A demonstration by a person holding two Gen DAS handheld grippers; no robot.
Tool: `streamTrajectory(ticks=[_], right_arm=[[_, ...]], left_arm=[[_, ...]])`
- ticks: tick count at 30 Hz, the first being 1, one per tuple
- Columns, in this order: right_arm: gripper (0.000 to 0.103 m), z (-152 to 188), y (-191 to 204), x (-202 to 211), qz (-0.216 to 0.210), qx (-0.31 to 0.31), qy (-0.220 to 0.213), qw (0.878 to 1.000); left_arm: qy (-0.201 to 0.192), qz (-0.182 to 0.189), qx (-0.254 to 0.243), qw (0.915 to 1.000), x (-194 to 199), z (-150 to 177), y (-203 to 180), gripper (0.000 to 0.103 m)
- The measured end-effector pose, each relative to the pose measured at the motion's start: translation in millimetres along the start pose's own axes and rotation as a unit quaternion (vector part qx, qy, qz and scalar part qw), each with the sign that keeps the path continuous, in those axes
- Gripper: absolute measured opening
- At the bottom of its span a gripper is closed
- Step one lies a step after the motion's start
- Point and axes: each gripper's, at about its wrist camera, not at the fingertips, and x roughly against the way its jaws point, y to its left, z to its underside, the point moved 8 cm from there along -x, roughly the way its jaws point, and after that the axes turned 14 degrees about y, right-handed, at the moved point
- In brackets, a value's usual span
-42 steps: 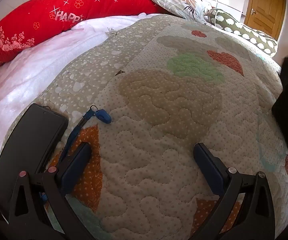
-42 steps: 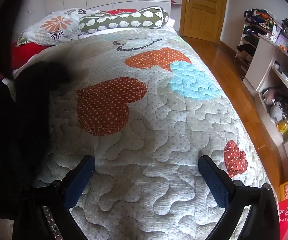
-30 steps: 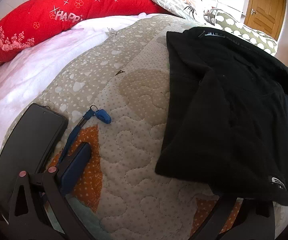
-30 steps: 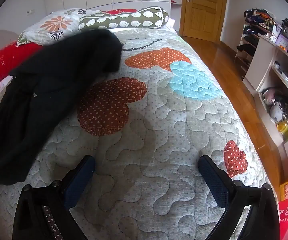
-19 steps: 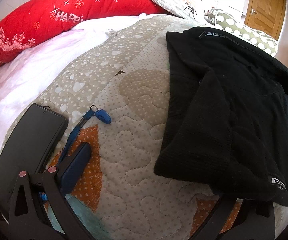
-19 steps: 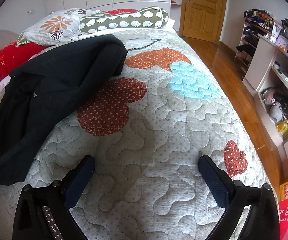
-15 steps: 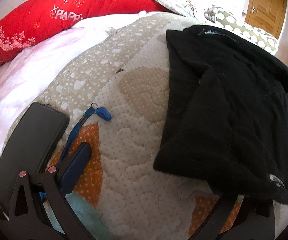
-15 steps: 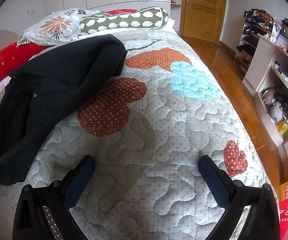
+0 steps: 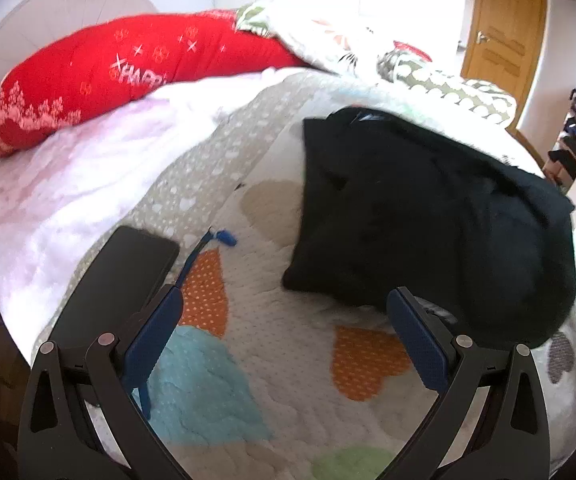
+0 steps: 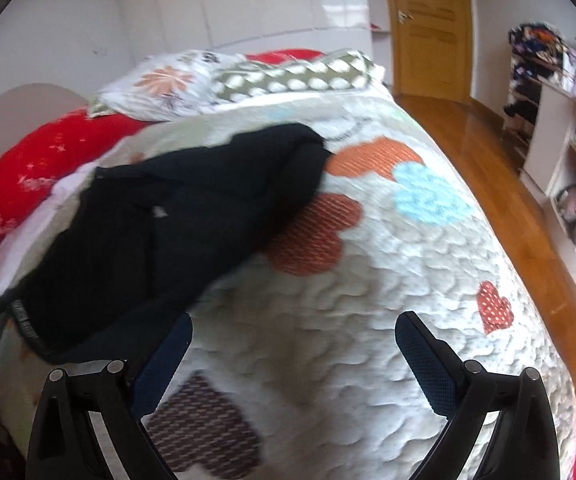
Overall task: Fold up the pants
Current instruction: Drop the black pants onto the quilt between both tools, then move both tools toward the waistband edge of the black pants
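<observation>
Black pants [image 9: 427, 224] lay rumpled on the quilted bed [image 9: 288, 368]. The left hand-held gripper [image 9: 284, 336] hovered spread wide, a phone [image 9: 116, 288] beside its left finger.

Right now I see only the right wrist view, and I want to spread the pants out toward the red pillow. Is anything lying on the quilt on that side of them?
Observer: Yes. A black phone lies flat on the quilt, apart from the pants.
Operator: Anything else there?
Observer: A blue clip on a strap lies between the phone and the pants, clear of the pants.
Operator: And the left gripper?
Observer: The left gripper is open and holds nothing. One of its fingers is close to the pants' near edge.
</observation>
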Motion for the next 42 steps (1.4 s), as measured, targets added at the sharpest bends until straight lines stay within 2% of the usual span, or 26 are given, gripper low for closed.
streamTrajectory(ticks=[4,10,13,19,42], right_arm=[[0.101,-7,17,8,-0.004,0.013,-0.010,1.000],[0.101,-9,40,15,-0.002,0.045,-0.018,0.999],[0.101,-9,49,19,-0.006,0.050,-0.024,0.998],[0.101,-8,62,17,-0.015,0.056,-0.022,0.998],[0.101,-8,57,3,-0.022,0.044,-0.002,0.999]], left_arm=[[-0.027,0.011,-0.003,0.9996,18,4,-12,0.102],[-0.015,0.002,-0.016,0.9998,26,3,-26,0.102],[-0.010,0.016,-0.010,0.9998,27,2,-32,0.102],[-0.008,0.021,-0.014,0.9997,28,2,-41,0.102],[0.009,0.016,-0.016,0.9997,11,1,-52,0.102]])
